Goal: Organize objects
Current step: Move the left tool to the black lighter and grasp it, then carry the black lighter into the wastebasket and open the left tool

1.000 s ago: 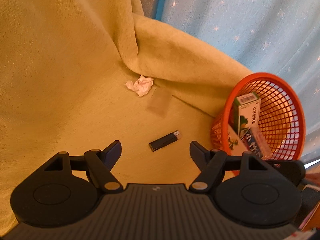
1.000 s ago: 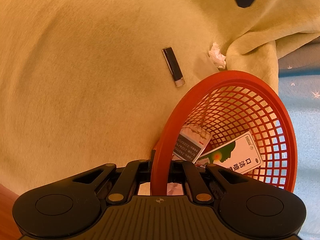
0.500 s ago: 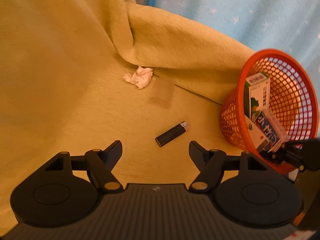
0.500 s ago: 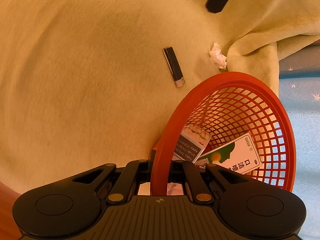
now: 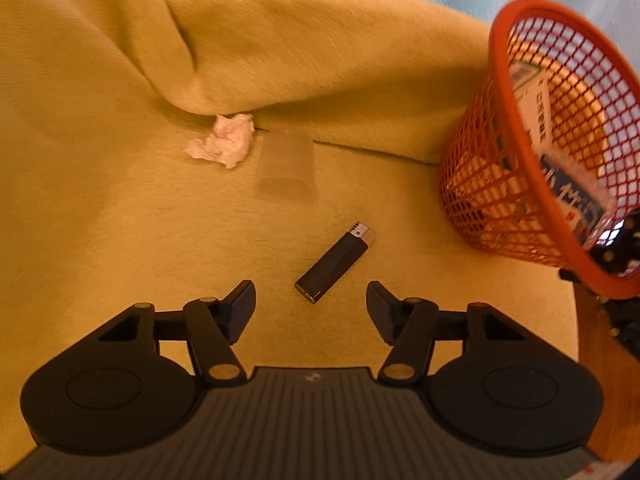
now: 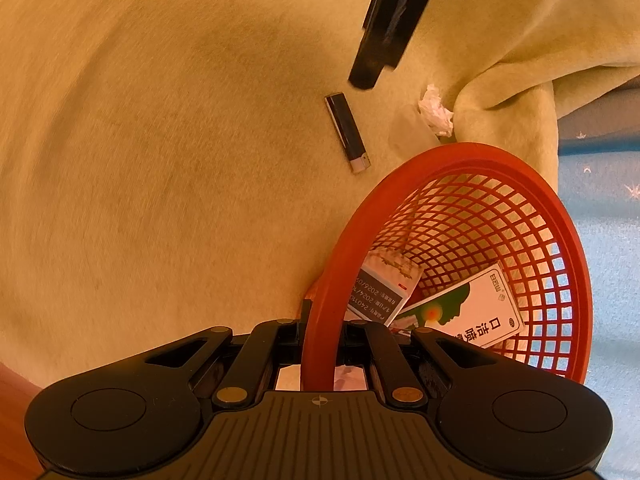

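Left wrist view: the left gripper [image 5: 311, 305], jaws spread wide, hangs just short of the black lighter [image 5: 336, 261] on the yellow blanket [image 5: 120, 200]. The lighter's long axis runs diagonally, metal cap pointing away toward the orange basket [image 5: 500, 92].

Right wrist view: the right gripper [image 6: 322, 344], jaws clamped on the basket's rim, is farther off. This view alone shows the boxes [image 6: 472, 312] lying inside.

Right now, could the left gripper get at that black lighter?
Probably yes: the left gripper is open, and the lighter lies bare on the blanket just ahead, between its jaws.
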Motion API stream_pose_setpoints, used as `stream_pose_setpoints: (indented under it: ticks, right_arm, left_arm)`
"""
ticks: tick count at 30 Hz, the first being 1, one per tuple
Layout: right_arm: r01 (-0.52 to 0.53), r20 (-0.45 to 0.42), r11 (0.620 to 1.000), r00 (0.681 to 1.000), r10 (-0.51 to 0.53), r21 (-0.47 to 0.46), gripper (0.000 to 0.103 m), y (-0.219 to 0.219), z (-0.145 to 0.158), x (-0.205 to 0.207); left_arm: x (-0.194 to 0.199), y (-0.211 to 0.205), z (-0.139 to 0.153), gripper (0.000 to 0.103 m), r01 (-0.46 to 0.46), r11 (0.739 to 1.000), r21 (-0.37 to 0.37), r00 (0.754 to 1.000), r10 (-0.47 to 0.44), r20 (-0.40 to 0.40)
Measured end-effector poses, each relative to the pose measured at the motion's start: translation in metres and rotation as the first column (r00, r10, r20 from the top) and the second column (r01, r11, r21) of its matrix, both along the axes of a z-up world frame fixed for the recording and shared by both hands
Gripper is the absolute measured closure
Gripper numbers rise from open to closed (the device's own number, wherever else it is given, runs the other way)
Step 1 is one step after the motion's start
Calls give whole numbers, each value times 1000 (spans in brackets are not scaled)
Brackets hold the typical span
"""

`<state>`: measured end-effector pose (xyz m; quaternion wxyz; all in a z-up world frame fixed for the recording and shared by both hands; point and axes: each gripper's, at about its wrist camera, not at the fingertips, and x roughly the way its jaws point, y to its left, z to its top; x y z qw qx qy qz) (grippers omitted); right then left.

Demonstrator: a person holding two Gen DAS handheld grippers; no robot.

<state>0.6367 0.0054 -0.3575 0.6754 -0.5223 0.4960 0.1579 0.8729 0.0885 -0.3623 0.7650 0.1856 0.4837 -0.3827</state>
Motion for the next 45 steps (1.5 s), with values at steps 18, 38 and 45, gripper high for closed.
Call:
stream_pose_setpoints:
  ticks: [18, 38, 45]
  right_arm:
    - [23, 3, 999, 1000, -23, 41, 102, -9, 4, 1]
    - [29, 11, 998, 999, -30, 50, 102, -8, 3, 0]
    - [24, 11, 999, 1000, -24, 39, 102, -6, 3, 0]
  left_arm:
    - [8, -43, -58, 69, 220, 973, 76, 974, -223, 32]
    - [-10, -15, -36, 86, 47, 997, 68, 999, -46, -10]
    - [-21, -3, 7, 86, -36, 998, 51, 999, 37, -18]
